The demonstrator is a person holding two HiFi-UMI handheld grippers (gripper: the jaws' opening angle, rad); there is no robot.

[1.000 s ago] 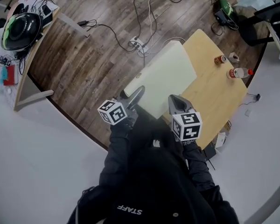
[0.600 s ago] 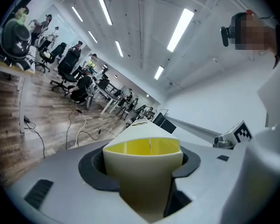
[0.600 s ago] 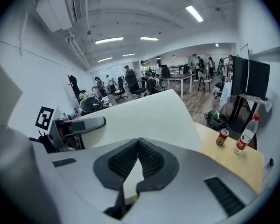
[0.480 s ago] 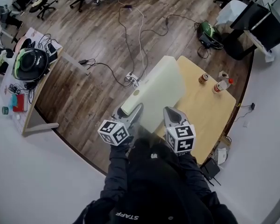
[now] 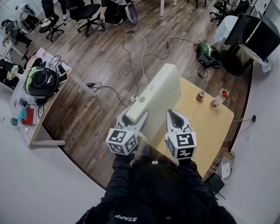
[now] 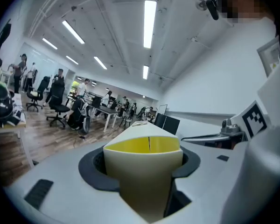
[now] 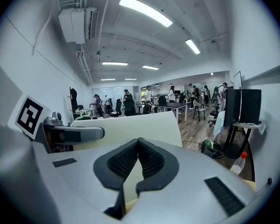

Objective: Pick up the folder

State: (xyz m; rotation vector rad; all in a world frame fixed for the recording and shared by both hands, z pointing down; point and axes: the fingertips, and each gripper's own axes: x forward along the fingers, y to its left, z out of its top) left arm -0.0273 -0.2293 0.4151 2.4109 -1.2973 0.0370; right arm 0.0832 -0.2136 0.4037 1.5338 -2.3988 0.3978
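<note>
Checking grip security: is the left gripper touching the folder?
Touching: in the left gripper view the left gripper clamps the folder, pads pressing both sides.

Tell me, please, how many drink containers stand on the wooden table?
2: a can and a red-capped bottle, side by side near the table's far edge; the folder held over it may hide more.

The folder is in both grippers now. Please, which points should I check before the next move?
1. The left gripper clamps the thick end of the folder: ok.
2. The right gripper pinches its thin edge: ok.
3. The folder is off the table: ok, it seems raised.
4. The can and the bottle stand apart from the folder: ok.
5. The folder is shut: cannot tell.
</note>
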